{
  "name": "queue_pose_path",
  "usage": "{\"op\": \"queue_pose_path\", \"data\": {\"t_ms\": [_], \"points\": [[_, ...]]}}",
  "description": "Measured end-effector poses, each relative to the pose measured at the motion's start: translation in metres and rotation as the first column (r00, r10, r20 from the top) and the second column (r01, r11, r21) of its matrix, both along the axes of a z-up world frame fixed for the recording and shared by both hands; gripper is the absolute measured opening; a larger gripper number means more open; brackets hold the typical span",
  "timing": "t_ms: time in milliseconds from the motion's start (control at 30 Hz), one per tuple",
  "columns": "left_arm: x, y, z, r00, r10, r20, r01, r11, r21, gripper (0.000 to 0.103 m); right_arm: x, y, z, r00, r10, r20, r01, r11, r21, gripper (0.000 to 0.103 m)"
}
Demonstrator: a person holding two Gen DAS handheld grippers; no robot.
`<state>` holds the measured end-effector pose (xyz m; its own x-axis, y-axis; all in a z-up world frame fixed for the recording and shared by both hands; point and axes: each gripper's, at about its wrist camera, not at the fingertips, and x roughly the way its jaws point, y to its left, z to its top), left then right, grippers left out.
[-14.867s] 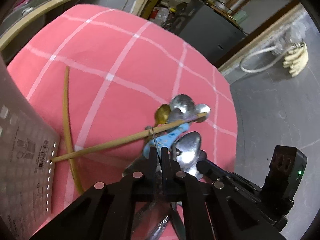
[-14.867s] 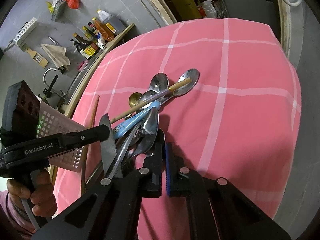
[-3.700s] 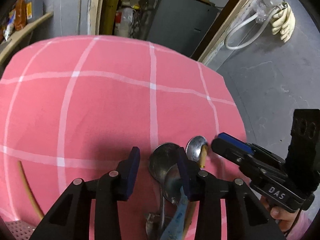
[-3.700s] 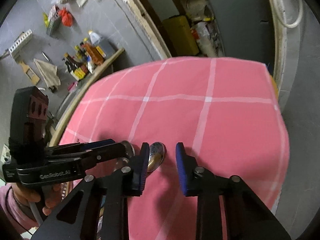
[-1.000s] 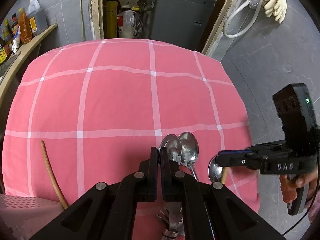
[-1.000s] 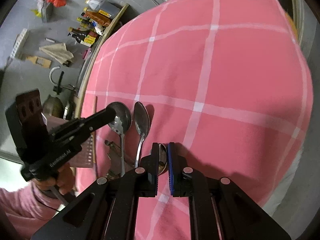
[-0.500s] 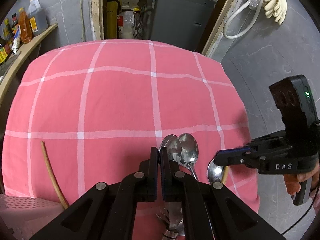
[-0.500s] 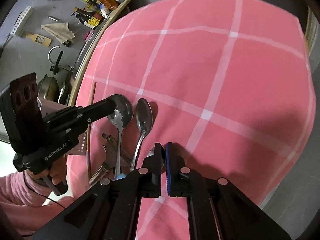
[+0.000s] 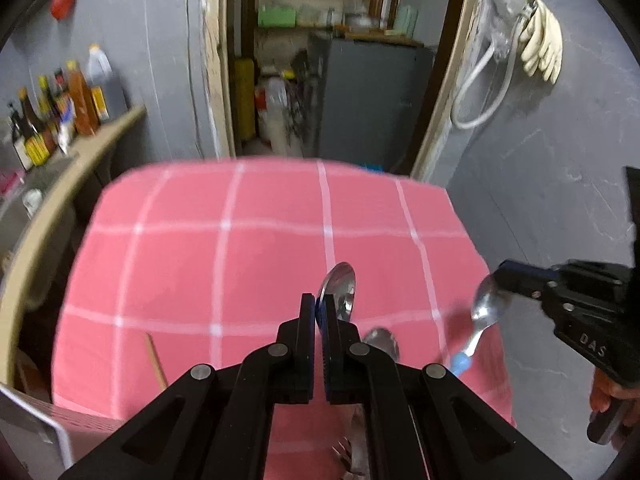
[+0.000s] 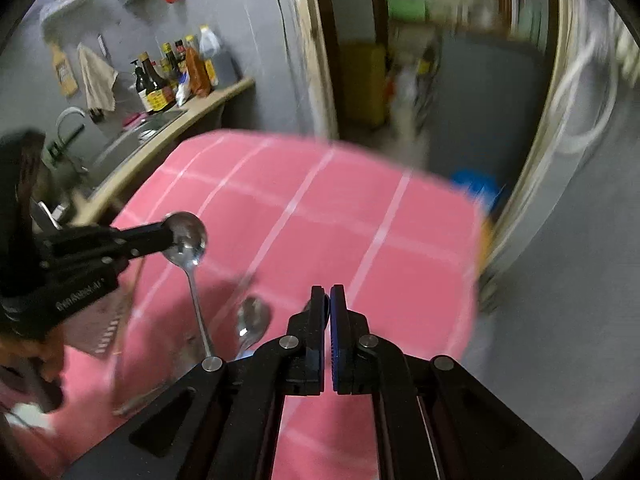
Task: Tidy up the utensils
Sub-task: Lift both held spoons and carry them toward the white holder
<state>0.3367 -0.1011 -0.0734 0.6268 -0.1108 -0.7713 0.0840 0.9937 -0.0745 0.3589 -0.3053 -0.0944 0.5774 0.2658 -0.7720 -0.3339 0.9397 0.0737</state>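
Observation:
My left gripper (image 9: 318,308) is shut on the bowl of a steel spoon (image 9: 340,288). In the right wrist view that spoon (image 10: 186,238) hangs by its bowl from the left gripper (image 10: 160,238), with the handle pointing down. My right gripper (image 9: 500,280) is shut on the bowl of a blue-handled spoon (image 9: 486,300), held in the air over the table's right edge. In its own view the right gripper (image 10: 330,300) has its pads together and hides that bowl. A third steel spoon (image 9: 382,342) lies on the pink checked cloth (image 9: 180,272) between the two grippers.
A wooden chopstick (image 9: 156,364) lies on the cloth at the left, next to a white perforated basket (image 9: 28,420). Fork tines (image 9: 348,452) show under my left gripper. A counter with bottles (image 9: 60,120) runs along the left. A hand (image 9: 612,400) holds the right gripper.
Both grippers have risen off the cloth, each lifting its spoon. The right one has risen more and turned its view from the cloth up towards the doorway.

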Motion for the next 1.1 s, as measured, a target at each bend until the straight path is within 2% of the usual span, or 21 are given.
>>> {"op": "queue_pose_path", "data": {"t_ms": [133, 233, 633, 867, 1100], "points": [[-0.005, 0.005, 0.024, 0.996, 0.027, 0.084, -0.027, 1.000, -0.002, 0.003, -0.010, 0.010, 0.039, 0.987, -0.027, 0.158, 0.041, 0.996, -0.081, 0.002], [-0.009, 0.009, 0.042, 0.988, 0.040, 0.147, -0.042, 0.999, 0.009, 0.003, -0.021, 0.011, 0.070, 0.966, -0.061, 0.251, 0.082, 0.994, -0.073, 0.002], [-0.047, 0.049, 0.114, 0.952, 0.050, 0.301, -0.060, 0.998, 0.024, 0.003, -0.076, 0.025, 0.155, 0.896, -0.116, 0.429, 0.112, 0.993, 0.035, 0.002], [-0.078, 0.092, 0.160, 0.918, 0.063, 0.392, -0.086, 0.995, 0.041, 0.003, -0.104, 0.084, 0.197, 0.853, -0.071, 0.517, 0.057, 0.997, 0.043, 0.002], [-0.111, 0.136, 0.183, 0.897, 0.062, 0.438, -0.117, 0.988, 0.099, 0.003, -0.125, 0.146, 0.223, 0.824, 0.016, 0.566, -0.045, 0.998, 0.037, 0.002]]}}
